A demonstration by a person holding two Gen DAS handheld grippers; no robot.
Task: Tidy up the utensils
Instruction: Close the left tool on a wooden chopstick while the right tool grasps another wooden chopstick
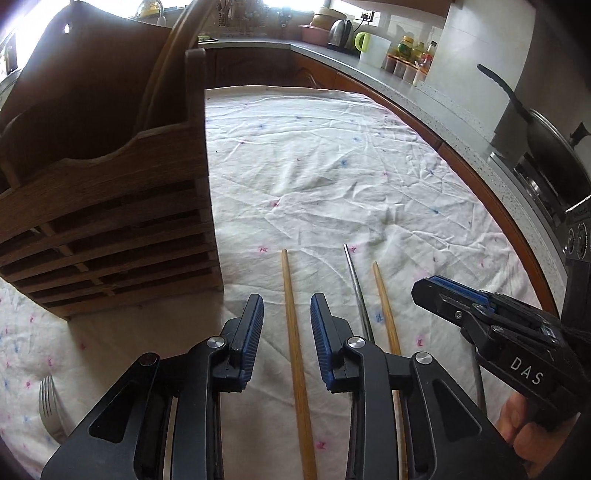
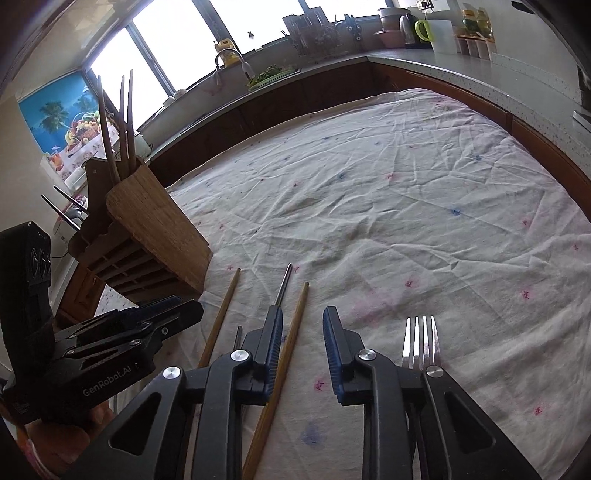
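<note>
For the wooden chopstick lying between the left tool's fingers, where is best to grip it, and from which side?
Probably grip the wooden chopstick on its shaft, coming from above. It lies flat on the cloth, lengthwise between the open left tool, so its fingers would close across it.

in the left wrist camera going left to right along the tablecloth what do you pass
Silver metal fork → slatted wooden utensil holder → light wooden chopstick between the open left gripper's fingers → thin steel chopstick → second wooden chopstick → black right gripper.

Home kitchen, sink tap (image 2: 229,59), kettle (image 1: 340,32), stove pan (image 1: 546,136)
</note>
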